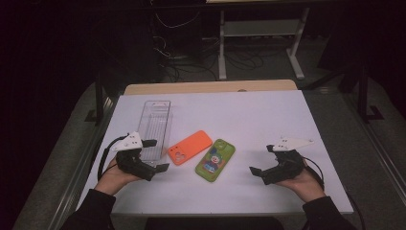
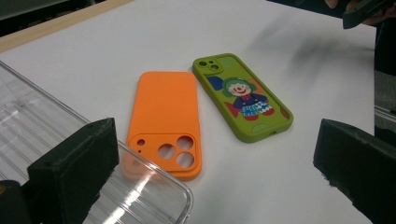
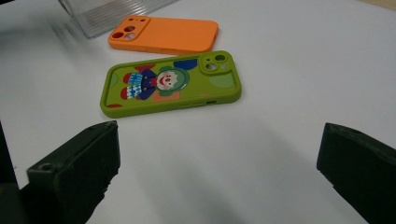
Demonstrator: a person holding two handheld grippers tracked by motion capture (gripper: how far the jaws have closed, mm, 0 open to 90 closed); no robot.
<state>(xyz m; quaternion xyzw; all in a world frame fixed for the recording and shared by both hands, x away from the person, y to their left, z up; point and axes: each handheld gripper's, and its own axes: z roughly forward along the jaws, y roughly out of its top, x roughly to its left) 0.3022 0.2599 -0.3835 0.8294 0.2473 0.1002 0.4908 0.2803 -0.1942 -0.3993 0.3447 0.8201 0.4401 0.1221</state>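
Note:
An orange phone case [image 1: 190, 146] [image 2: 166, 121] [image 3: 163, 34] lies flat on the white table, camera holes toward the person. Beside it on the right lies a green phone case [image 1: 215, 159] [image 2: 240, 95] [image 3: 170, 84] with a clown picture. A clear plastic tray [image 1: 156, 128] [image 2: 56, 154] [image 3: 109, 11] sits left of the orange case. My left gripper [image 1: 155, 155] [image 2: 212, 168] is open, its jaws near the tray's near end. My right gripper [image 1: 262, 159] [image 3: 217, 168] is open too, right of the green case, holding nothing.
The white table top [image 1: 268, 120] has a wooden strip [image 1: 210, 86] along its far edge. Beyond it stand a white shelf frame [image 1: 261, 33] and cables on the dark floor. Bare surface lies between the cases and my right gripper.

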